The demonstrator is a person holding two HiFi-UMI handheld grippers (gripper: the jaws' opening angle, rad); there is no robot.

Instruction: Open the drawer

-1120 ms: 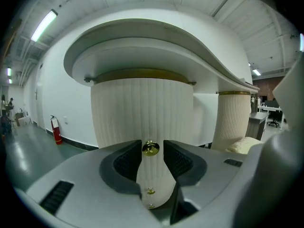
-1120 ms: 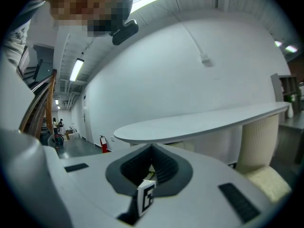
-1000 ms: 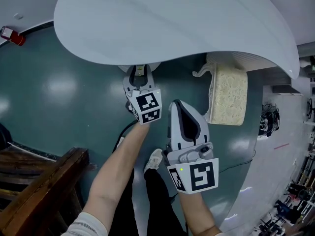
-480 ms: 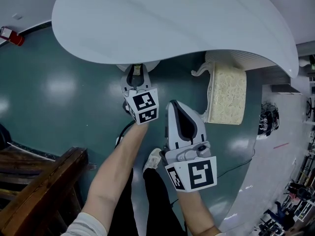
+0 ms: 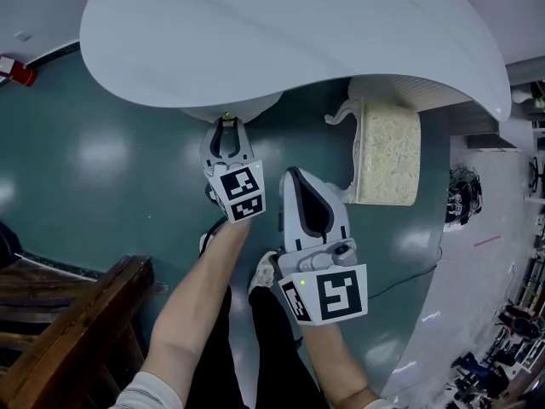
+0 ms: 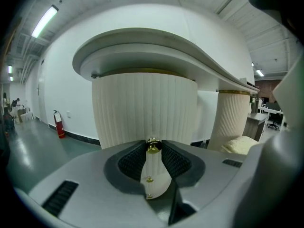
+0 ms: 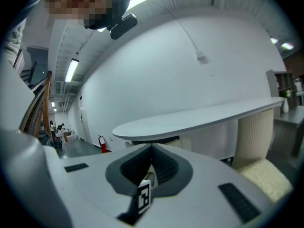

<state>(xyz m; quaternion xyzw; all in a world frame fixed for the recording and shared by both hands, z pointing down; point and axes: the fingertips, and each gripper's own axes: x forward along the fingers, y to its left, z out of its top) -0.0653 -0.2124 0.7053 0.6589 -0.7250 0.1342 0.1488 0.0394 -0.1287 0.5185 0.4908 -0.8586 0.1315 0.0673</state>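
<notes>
The drawer front is part of a white fluted pedestal (image 6: 142, 106) under the curved white tabletop (image 5: 289, 32). Its small gold knob (image 6: 152, 146) sits between the tips of my left gripper (image 6: 152, 148), and both dark ribbed pads (image 6: 133, 160) press on it. In the head view the left gripper (image 5: 226, 130) reaches up to the knob (image 5: 226, 118) at the pedestal's curved edge (image 5: 213, 109). Two smaller gold knobs (image 6: 149, 179) show lower down through the jaw gap. My right gripper (image 5: 292, 174) hangs just right of the left one, shut and holding nothing.
A cream cushioned stool (image 5: 387, 156) with a carved white frame stands right of the pedestal. A second fluted column (image 6: 232, 122) is beyond it. A red fire extinguisher (image 5: 17, 71) stands by the wall, and dark wooden furniture (image 5: 77, 313) is at lower left. My legs and a shoe (image 5: 266, 271) are below the grippers.
The left jaws have narrowed onto the gold knob. The left gripper sits slightly further left and up in the head view, and more of the curved white front shows below the tabletop.
</notes>
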